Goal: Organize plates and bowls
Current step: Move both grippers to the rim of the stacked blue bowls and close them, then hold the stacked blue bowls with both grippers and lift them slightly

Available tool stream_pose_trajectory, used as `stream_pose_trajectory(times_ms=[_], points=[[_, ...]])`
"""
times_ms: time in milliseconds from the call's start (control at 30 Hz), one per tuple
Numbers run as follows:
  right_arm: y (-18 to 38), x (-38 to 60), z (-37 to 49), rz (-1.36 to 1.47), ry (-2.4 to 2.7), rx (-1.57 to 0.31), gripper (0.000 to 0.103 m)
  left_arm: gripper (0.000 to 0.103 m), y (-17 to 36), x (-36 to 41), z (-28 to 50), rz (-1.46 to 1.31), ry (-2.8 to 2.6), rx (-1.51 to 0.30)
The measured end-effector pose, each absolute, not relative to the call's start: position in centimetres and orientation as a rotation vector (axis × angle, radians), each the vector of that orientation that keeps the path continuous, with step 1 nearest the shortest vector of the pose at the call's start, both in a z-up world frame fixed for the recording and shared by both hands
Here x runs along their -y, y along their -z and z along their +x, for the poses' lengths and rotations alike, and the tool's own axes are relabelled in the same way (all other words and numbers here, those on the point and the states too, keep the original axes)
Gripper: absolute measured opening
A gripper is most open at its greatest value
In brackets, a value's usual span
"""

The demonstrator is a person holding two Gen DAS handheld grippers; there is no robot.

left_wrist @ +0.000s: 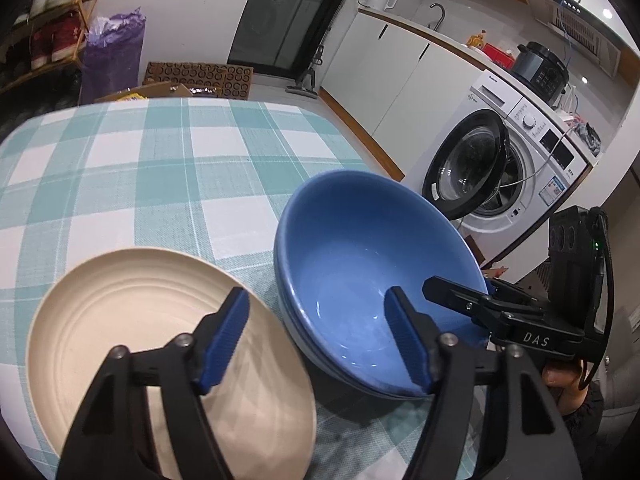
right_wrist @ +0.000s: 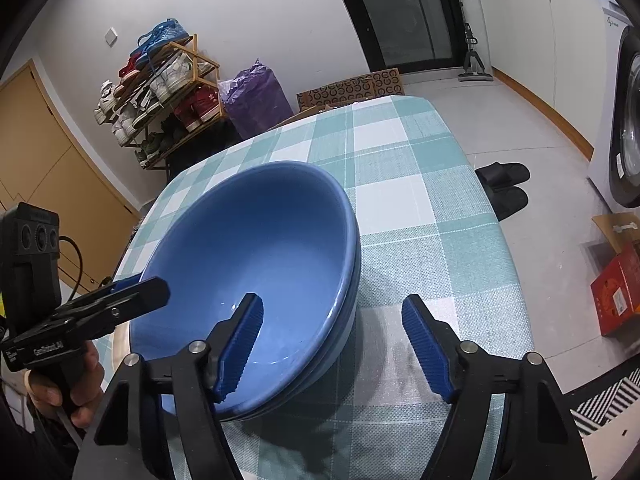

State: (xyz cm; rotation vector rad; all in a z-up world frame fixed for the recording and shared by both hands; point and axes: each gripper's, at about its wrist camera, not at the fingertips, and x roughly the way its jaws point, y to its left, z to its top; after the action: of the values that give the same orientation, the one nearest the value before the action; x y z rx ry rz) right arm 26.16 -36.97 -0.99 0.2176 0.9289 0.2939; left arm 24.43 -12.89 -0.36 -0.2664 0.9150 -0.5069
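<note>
While both claws straddle the blue bowl's (left_wrist: 360, 264) rim unclenched, nothing is gripped.

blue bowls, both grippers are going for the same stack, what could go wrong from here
1. The blue bowls are nested, two rims showing; a pinch on the top rim alone may lift one and drag or drop the other.
2. Each gripper straddles the rim, one finger inside and one outside, nothing pressed yet. Uneven closing from the left gripper and right gripper could tip the stack.
3. The cream plate sits close beside the stack, under the left fingers; it could get knocked.
</note>
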Motion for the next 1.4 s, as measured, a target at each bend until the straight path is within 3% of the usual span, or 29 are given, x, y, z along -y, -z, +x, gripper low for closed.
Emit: stream_pose_trajectory(times_ms=[400, 733, 1067, 1400], points=[[0.52, 37.04, 25.94, 0.224, -0.311, -0.923, 0.062, 0.044, 0.5, 13.23, 24.45, -0.303, 0.519, -0.942], [0.32, 36.88, 25.69, 0.209, -0.311, -0.916, 0.044, 0.039, 0.63, 12.99, 24.47, -0.302, 0.505, -0.946], [0.01, 36.38, 25.5, 0.165, -0.289, -0.898, 0.042, 0.03, 0.53, 13.11, 24.3, -0.268, 0.48, -0.941], [0.0, 36.56, 25.24, 0.148, -0.27, -0.893, 0.034, 0.029, 0.43, 13.32, 24.27, -0.249, 0.466, -0.94]])
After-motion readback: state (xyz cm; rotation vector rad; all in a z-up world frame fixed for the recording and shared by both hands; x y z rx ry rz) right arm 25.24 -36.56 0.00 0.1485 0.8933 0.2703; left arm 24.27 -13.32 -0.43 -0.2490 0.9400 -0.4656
